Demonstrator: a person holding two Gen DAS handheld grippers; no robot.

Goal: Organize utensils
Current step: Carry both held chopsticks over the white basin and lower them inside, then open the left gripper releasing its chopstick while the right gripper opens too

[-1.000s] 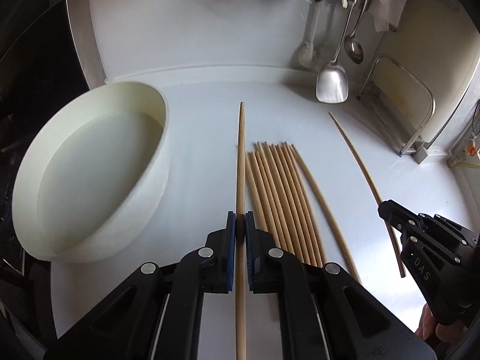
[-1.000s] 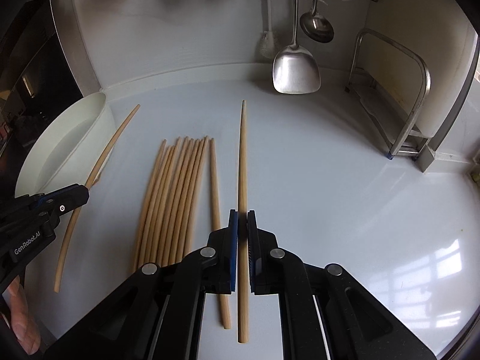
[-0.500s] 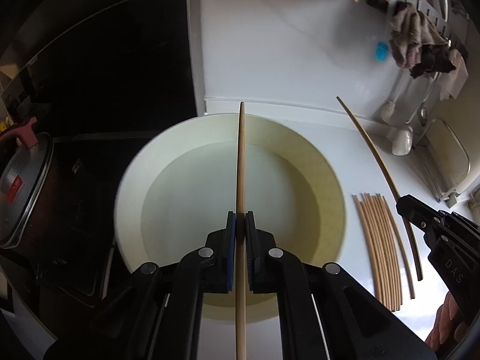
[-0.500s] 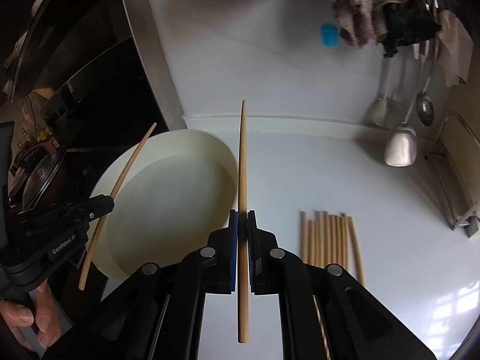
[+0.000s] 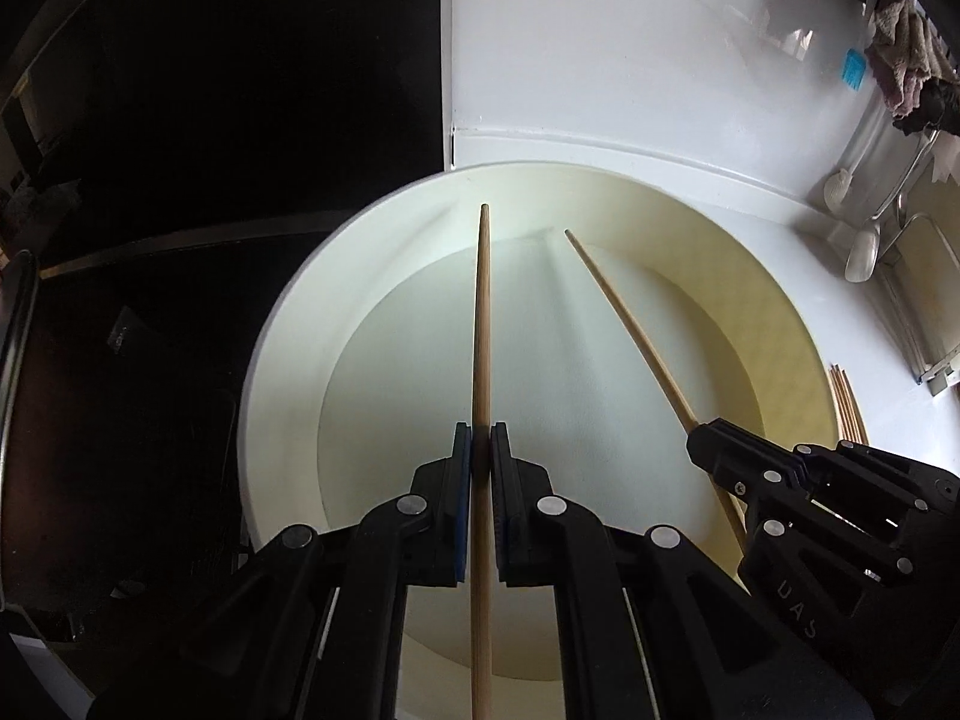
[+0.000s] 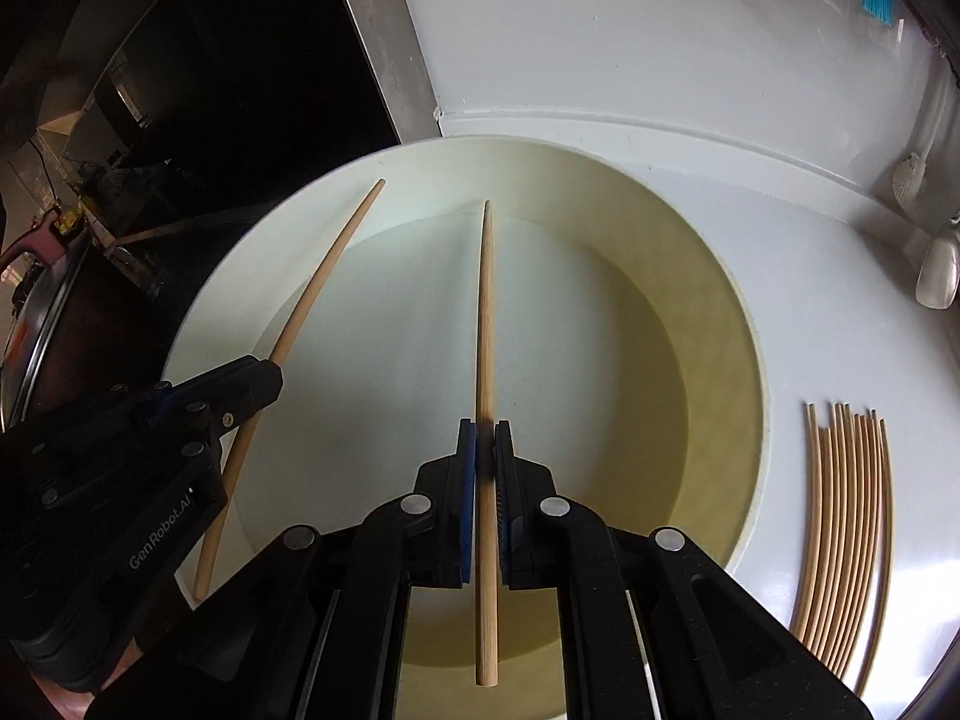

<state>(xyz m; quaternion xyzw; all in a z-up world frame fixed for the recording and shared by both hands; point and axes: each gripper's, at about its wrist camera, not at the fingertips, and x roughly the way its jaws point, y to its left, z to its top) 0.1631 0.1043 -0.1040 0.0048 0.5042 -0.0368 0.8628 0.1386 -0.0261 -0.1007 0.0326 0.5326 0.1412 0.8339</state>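
My left gripper (image 5: 480, 444) is shut on a wooden chopstick (image 5: 482, 324) that points forward over the white round basin (image 5: 282, 324). My right gripper (image 6: 485, 438) is shut on a second chopstick (image 6: 486, 312), also above the basin (image 6: 744, 324). In the left wrist view the right gripper (image 5: 699, 441) reaches in from the right with its chopstick (image 5: 624, 312). The right wrist view shows the left gripper (image 6: 270, 369) at the left with its chopstick (image 6: 318, 294). Several more chopsticks (image 6: 840, 516) lie in a row on the white counter, right of the basin.
A dark stove area (image 5: 180, 180) lies left of the basin, with a pot (image 6: 36, 312) at its edge. A white wall (image 6: 600, 30) stands behind. Hanging ladles (image 5: 864, 252), cloths (image 5: 906, 42) and a metal rack (image 5: 924, 312) are at the far right.
Both grippers have swung left from the chopstick row to over the basin, each still holding its chopstick. The row now sits at the right edge.
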